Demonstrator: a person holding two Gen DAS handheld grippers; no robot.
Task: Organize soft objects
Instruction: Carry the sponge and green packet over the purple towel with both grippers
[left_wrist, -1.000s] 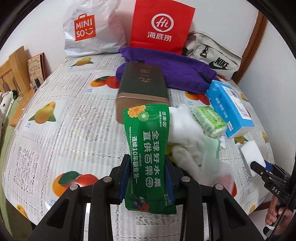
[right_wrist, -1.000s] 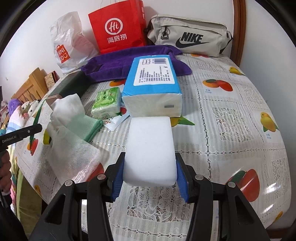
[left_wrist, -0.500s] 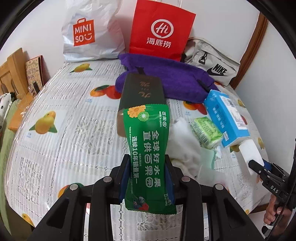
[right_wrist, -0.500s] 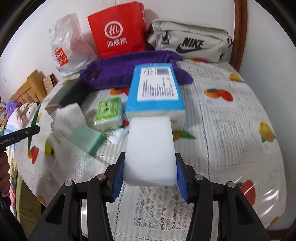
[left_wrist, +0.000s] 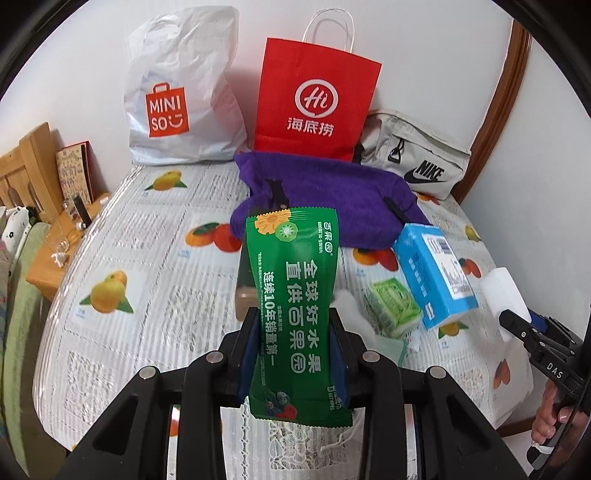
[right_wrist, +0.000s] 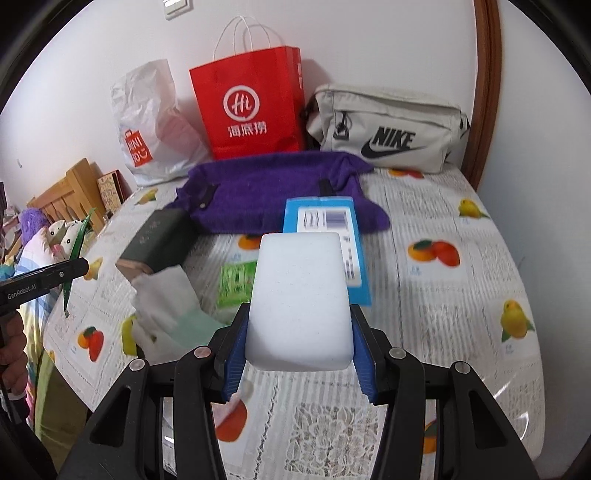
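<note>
Green wet-wipes pack (left_wrist: 295, 306): glossy plastic film. White sponge block (right_wrist: 299, 302): matt, finely porous foam. Purple towel (right_wrist: 273, 188): fuzzy cloth.

Left gripper (left_wrist: 293, 354): black plastic frame, two angular arms each side with triangular cut-outs, round silver screw heads at the pivots. Dark blue pads line the inner faces of both fingers (left_wrist: 248, 354). Seen side-on from the right wrist view, its body carries white "GenRobot.AI" lettering.

Right gripper (right_wrist: 297, 343): same black frame, same silver screws, brighter blue ribbed pads on the fingers (right_wrist: 364, 365). From the left wrist view its side reads "DAS" in white, with a thin black cable running beside the hand (left_wrist: 552, 417).
</note>
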